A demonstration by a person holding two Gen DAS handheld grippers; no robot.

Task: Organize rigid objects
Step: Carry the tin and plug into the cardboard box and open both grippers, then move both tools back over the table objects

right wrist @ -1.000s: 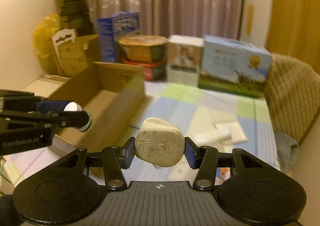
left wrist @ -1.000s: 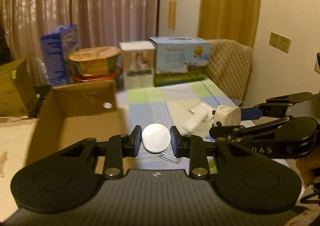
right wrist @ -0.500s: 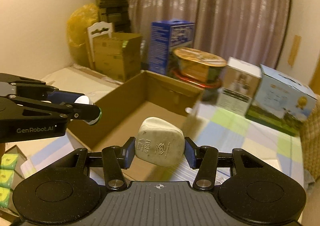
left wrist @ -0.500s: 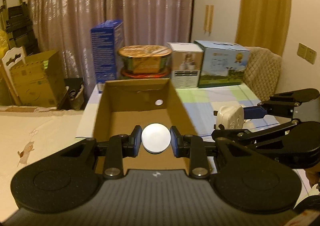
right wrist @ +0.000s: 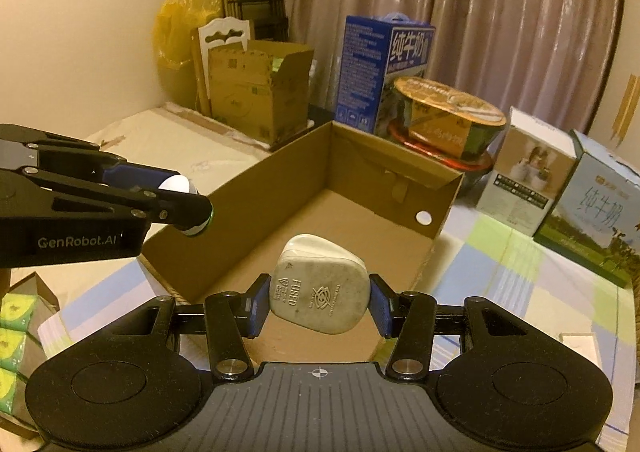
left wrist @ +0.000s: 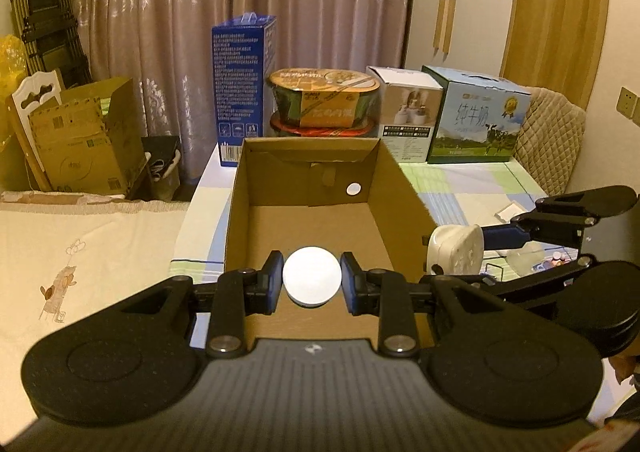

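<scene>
Since swinging from tabletop, both claws now over cardboard box (left wrist: pixel 404 187): left claw (left wrist: pixel 312 284) pinching white disc (left wrist: pixel 312 282), right claw (right wrist: pixel 319 310) pinching plug adapter (right wrist: pixel 318 288); release next.

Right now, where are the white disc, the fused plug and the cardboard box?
white disc (left wrist: pixel 312 282), left wrist view, centre of its face.
fused plug (right wrist: pixel 318 296), right wrist view, printed face.
cardboard box (left wrist: pixel 308 179), left wrist view, far inner wall.

A checked-cloth table (left wrist: pixel 472 187) carries an open cardboard box (left wrist: pixel 404 187) and cartons.
</scene>
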